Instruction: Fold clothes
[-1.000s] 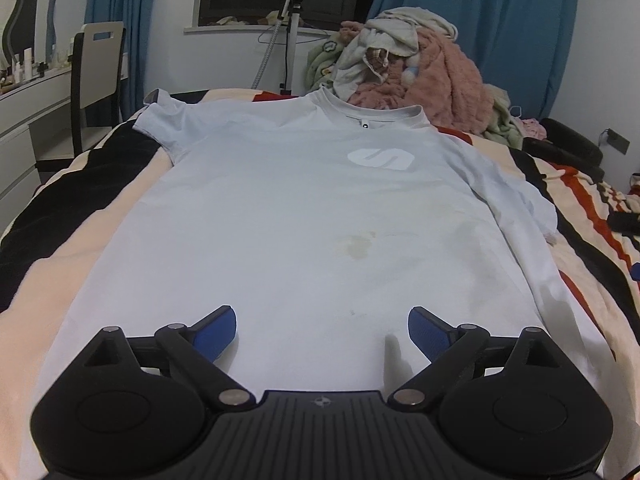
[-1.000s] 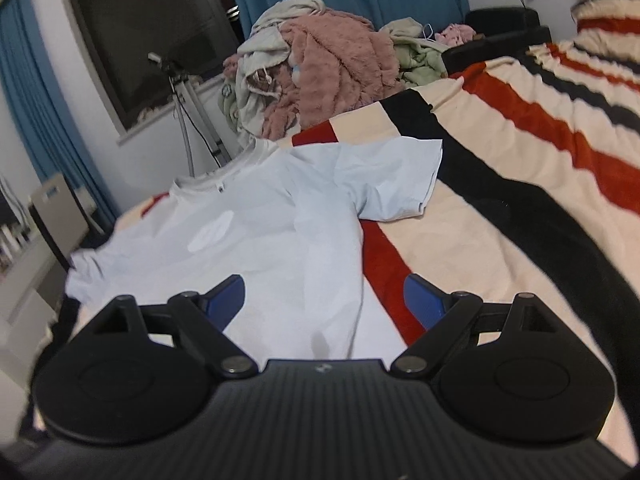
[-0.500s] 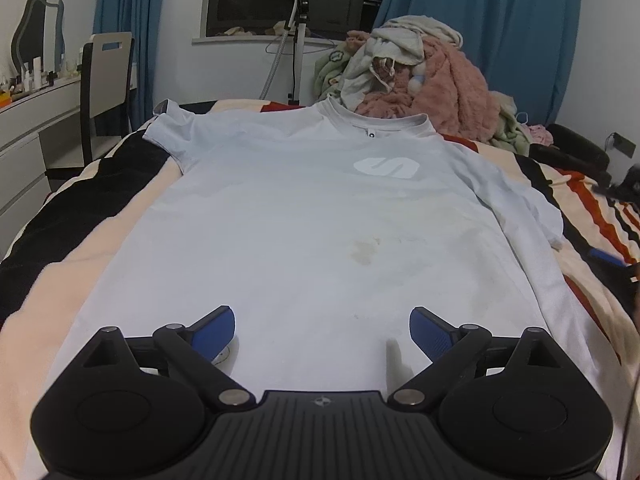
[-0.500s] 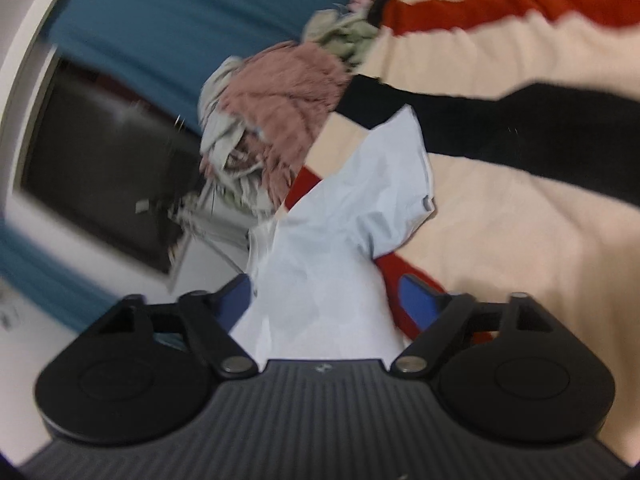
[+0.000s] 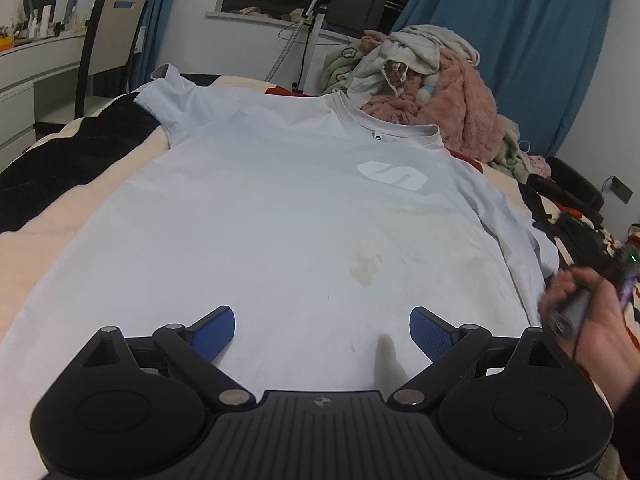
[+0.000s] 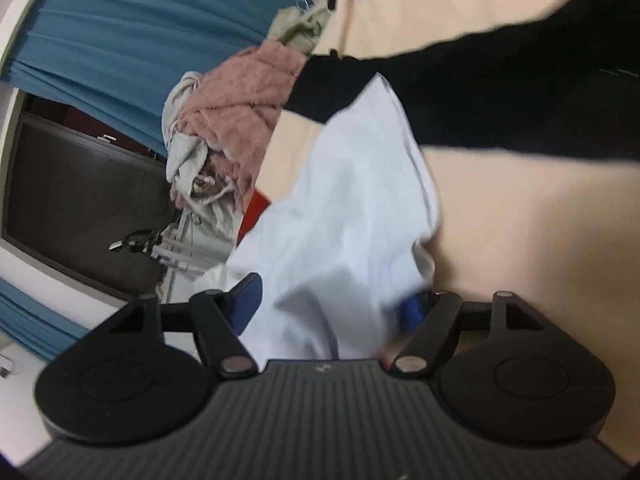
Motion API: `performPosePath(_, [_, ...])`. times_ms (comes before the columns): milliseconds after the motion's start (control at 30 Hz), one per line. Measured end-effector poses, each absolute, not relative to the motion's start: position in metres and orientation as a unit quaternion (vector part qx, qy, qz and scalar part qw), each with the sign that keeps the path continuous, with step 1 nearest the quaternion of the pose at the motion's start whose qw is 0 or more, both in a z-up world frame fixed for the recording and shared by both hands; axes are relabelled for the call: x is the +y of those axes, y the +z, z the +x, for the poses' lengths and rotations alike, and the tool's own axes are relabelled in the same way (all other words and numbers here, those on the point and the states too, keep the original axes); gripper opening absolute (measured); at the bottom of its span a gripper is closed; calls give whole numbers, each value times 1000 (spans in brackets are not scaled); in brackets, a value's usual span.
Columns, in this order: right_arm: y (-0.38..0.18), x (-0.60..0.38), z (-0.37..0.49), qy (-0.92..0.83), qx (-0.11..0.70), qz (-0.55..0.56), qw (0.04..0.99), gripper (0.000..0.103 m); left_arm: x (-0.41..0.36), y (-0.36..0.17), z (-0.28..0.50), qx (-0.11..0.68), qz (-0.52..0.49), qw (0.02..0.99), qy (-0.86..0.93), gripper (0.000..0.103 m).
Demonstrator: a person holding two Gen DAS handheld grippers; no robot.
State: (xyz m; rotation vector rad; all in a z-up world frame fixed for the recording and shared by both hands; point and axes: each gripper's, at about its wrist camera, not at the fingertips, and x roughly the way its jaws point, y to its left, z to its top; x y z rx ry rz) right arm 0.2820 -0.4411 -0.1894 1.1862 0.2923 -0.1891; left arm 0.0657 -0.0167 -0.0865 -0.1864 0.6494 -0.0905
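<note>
Lying flat: light blue t-shirt (image 5: pixel 280 216) is sprawling front-up across the striped bed (image 5: pixel 68 200), collar pointing at the far edge.
Left gripper (image 5: pixel 322 330): it's hovering over the shirt's near hem with the tongs spread wide, gripping nothing.
Right gripper (image 6: pixel 332 304): rolled on its side at the bed's right edge, sleeve (image 6: pixel 360 184) fabric is bunching between the blue pads (image 6: pixel 246 300); tongs look apart, no clamp yet.
Right hand (image 5: pixel 584 320): wrapping round the handle.
Clothes pile (image 5: pixel 432 84): sitting at the bed's far edge.
</note>
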Motion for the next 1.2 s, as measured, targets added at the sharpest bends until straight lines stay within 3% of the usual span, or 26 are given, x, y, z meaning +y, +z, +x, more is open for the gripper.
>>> performPosePath(67, [-186, -448, 303, -100, 140, 528, 831, 60, -17, -89, 71, 318, -94, 942, -46, 96])
performPosePath(167, [-175, -472, 330, -113, 167, 475, 857, 26, -22, -92, 77, 316, -87, 943, -52, 96])
performPosePath(200, [-170, -480, 338, -118, 177, 454, 866, 7, -24, -93, 80, 316, -85, 944, -54, 96])
performPosePath(467, [-134, -532, 378, -149, 203, 271, 929, 7, -31, -104, 95, 320, -60, 943, -60, 96])
performPosePath(567, [-133, -533, 382, -153, 214, 251, 932, 12, -31, -105, 98, 321, -56, 944, -58, 96])
performPosePath(600, [-131, -530, 380, -157, 218, 244, 932, 21, -30, -104, 98, 320, -56, 944, -58, 96])
performPosePath(633, [-128, -526, 377, -163, 224, 234, 932, 47, -30, -104, 98, 319, -56, 944, -57, 96])
performPosePath(667, [-124, -521, 373, -169, 228, 225, 932, 63, -29, -103, 98, 319, -58, 944, -56, 96])
performPosePath(700, [-120, -516, 365, -172, 229, 216, 934, 87, -28, -103, 98, 320, -60, 944, -56, 96])
performPosePath(1000, [-44, -441, 239, -184, 189, 122, 957, 88, -14, -87, 74, 325, -112, 936, -73, 96])
performPosePath(1200, [5, -370, 107, -138, 183, 138, 964, 88, -20, -63, 35, 310, -101, 938, -119, 96])
